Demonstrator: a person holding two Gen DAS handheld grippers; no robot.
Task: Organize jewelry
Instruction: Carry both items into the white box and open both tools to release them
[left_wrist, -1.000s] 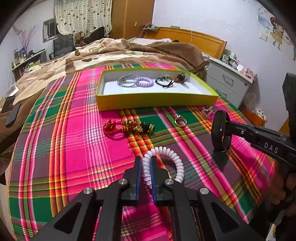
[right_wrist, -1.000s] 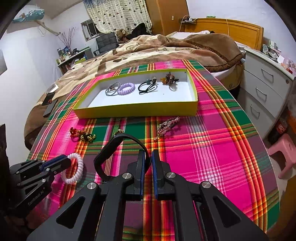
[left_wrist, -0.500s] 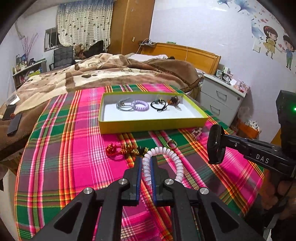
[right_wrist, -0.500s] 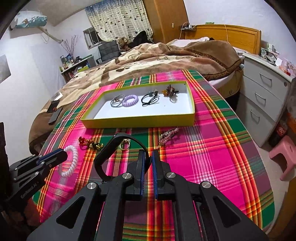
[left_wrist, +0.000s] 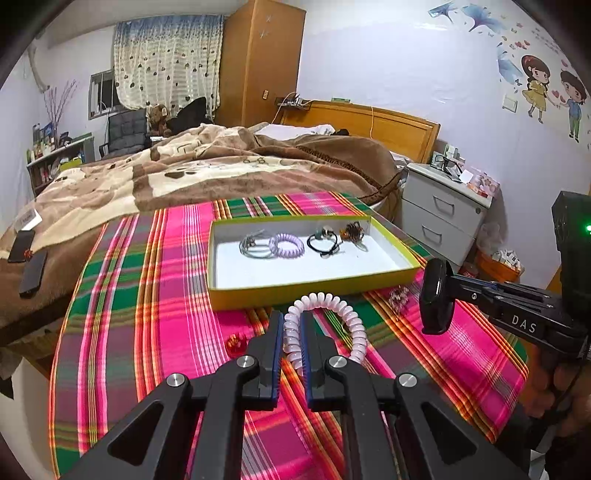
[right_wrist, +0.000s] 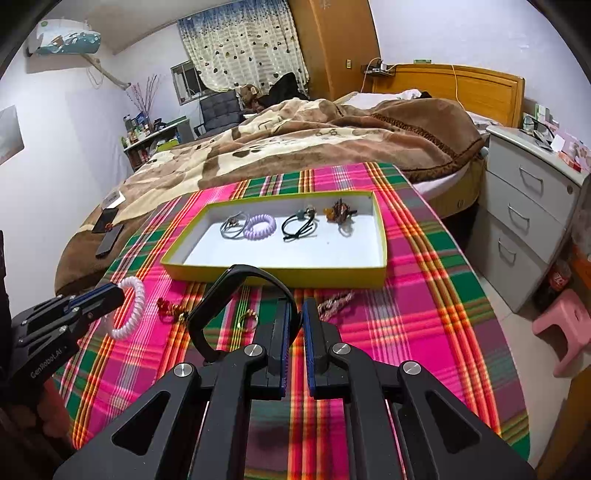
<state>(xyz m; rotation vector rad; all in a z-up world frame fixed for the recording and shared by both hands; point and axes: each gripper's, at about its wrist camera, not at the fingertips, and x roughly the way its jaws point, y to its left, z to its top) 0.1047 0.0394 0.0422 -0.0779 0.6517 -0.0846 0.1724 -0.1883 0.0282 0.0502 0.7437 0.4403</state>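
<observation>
Springy white coil bracelet (left_wrist: 325, 325), light and soft, sits pinched by one side in the left hand-held gripper (left_wrist: 291, 345), while the right hand-held gripper (right_wrist: 295, 332) clamps a stiff black bangle (right_wrist: 236, 291) above the tabletop (right_wrist: 424, 332).

Pink-green plaid cloth (left_wrist: 147, 314), yellow tray (left_wrist: 295, 293), white coil (left_wrist: 332, 306)

Two wrist views, both tilted down from above the plaid cloth (left_wrist: 147, 314).
Left-hand and right-hand vantage, facing the bed; shared: yellow tray (left_wrist: 314, 286) (right_wrist: 273, 275).
</observation>
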